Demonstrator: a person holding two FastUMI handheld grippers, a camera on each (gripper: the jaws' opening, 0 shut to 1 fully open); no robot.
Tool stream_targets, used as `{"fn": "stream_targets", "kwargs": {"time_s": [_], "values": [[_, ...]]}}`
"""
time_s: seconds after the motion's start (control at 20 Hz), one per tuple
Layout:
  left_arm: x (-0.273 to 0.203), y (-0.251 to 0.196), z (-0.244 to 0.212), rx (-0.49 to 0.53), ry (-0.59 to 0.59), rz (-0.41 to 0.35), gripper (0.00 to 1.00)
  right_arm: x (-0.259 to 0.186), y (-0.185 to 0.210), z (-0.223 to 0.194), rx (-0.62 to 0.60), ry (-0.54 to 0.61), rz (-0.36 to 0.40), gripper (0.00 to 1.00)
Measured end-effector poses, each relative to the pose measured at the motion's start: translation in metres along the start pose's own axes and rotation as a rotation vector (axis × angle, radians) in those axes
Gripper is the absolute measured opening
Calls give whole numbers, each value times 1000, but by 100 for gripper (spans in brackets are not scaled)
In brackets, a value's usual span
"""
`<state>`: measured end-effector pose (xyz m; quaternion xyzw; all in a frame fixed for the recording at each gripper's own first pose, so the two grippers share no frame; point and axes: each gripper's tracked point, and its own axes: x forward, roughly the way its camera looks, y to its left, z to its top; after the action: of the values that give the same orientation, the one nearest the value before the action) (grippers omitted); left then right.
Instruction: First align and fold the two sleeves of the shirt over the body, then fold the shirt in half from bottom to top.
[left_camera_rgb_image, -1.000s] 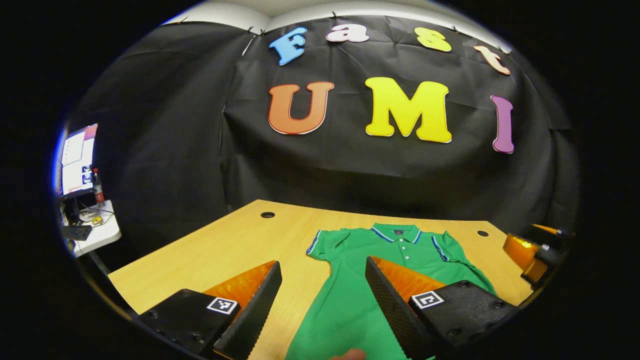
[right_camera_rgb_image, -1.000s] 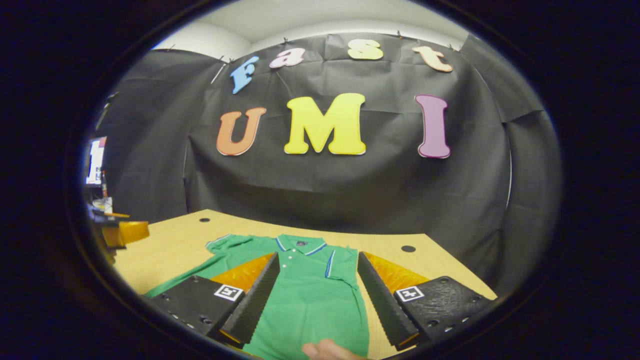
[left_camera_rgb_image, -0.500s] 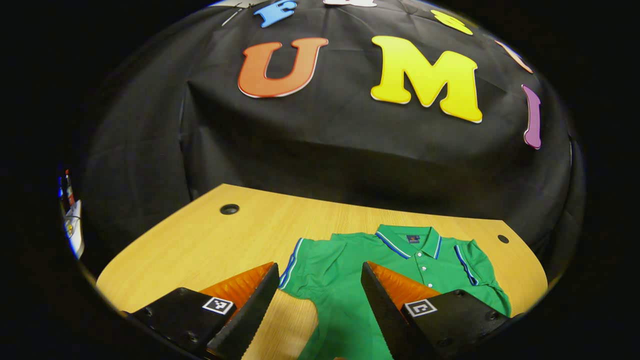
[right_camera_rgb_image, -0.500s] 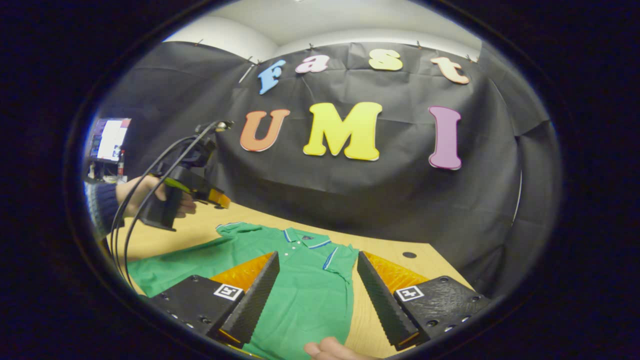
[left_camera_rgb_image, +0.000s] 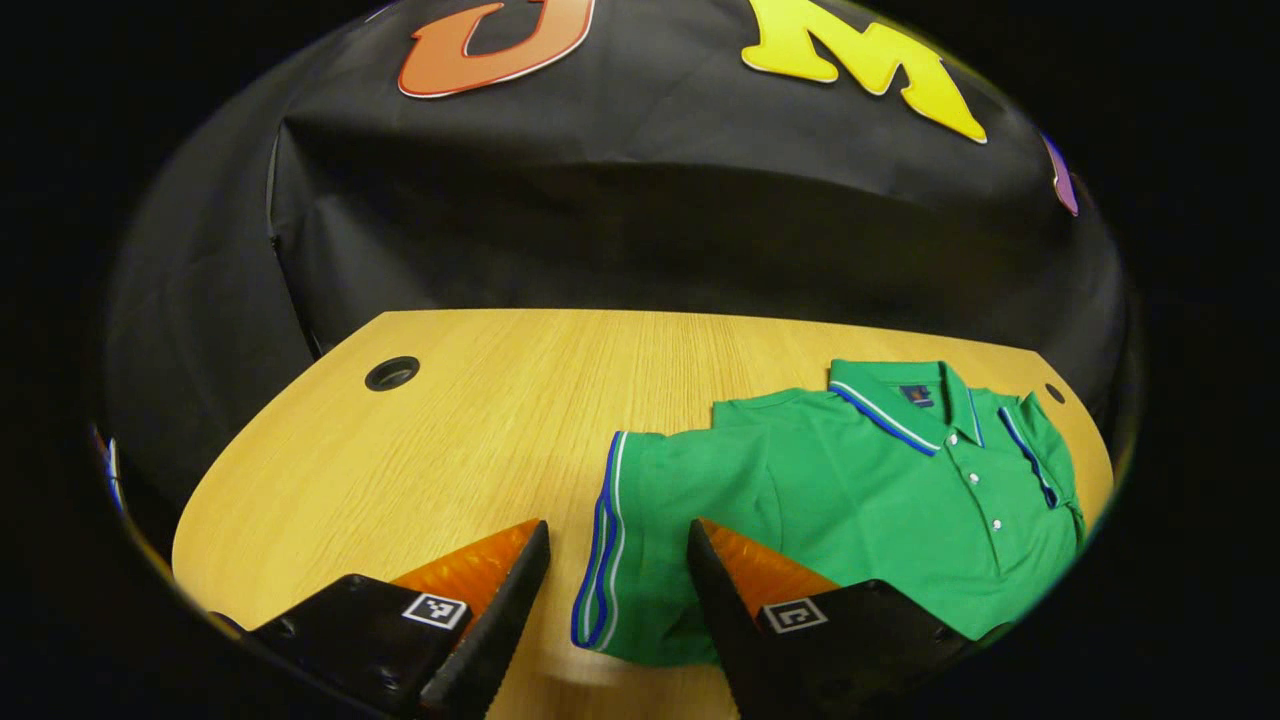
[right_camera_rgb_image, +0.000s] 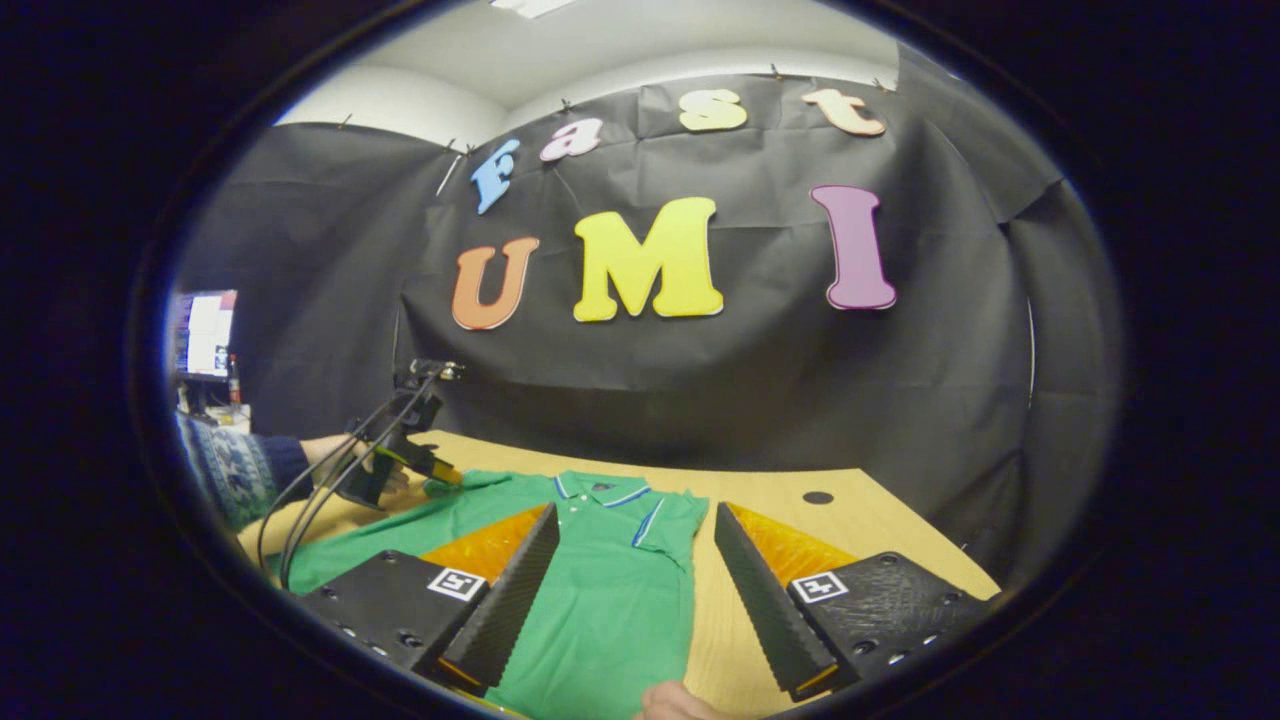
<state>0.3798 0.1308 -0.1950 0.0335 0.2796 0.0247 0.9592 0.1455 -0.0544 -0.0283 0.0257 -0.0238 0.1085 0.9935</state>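
Note:
A green polo shirt (left_camera_rgb_image: 860, 500) with blue-and-white trim lies flat on the wooden table (left_camera_rgb_image: 480, 430), collar toward the wall. My left gripper (left_camera_rgb_image: 615, 575) is open and low over the table, its fingers straddling the striped cuff of one sleeve (left_camera_rgb_image: 605, 540) without pressing on it. In the right gripper view the shirt (right_camera_rgb_image: 610, 570) spreads under my right gripper (right_camera_rgb_image: 632, 570), which hovers open above the shirt's body, with the other sleeve (right_camera_rgb_image: 665, 520) just ahead. There the left gripper (right_camera_rgb_image: 440, 470) shows at the far sleeve, held by a hand (right_camera_rgb_image: 345, 460).
The table has round cable holes (left_camera_rgb_image: 392, 373) (right_camera_rgb_image: 818, 497) near its back corners. Black cloth closes off the back and sides. A monitor (right_camera_rgb_image: 205, 335) stands beyond the table's left end. A fingertip (right_camera_rgb_image: 670, 702) shows at the bottom edge of the right gripper view.
My left gripper has dropped and moved forward to the sleeve cuff, which now lies between its fingers. The right gripper has stayed open over the shirt's body, shifting only slightly.

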Motion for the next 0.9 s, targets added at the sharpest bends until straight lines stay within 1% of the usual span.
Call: {"fn": "stream_targets", "kwargs": {"time_s": [0.05,0.1,0.15,0.2,0.25,0.3,0.35,0.4,0.45,0.5,0.55,0.6,0.9], "values": [[0,0,8,-30,-26,-8,90,1,-1,0,9,-1,-7,95],[3,-1,11,-78,-34,-28,84,1,-2,-2,17,1,-13,93],[5,3,10,-122,-31,-22,77,1,-2,-3,22,6,-13,95],[8,8,11,-151,-47,-15,57,2,-1,-4,27,13,-13,95],[12,11,11,-172,-52,-7,49,3,-1,-6,31,20,-15,95],[10,12,10,-188,-49,-2,28,4,-1,-8,31,28,-18,95],[10,11,8,-179,-38,2,23,4,-3,-9,29,33,-24,96],[9,12,6,-162,-27,13,15,5,-4,-10,24,37,-32,95],[9,13,7,-151,-26,23,12,6,-5,-10,17,38,-39,94],[9,10,10,-146,-29,29,10,6,-5,-11,10,37,-46,95],[9,6,11,-146,-32,27,9,6,-5,-12,5,37,-50,94],[7,4,13,-143,-31,30,8,6,-5,-12,1,37,-51,95],[-1,-19,29,-101,-47,36,8,7,-7,-12,11,37,-55,95]]}}
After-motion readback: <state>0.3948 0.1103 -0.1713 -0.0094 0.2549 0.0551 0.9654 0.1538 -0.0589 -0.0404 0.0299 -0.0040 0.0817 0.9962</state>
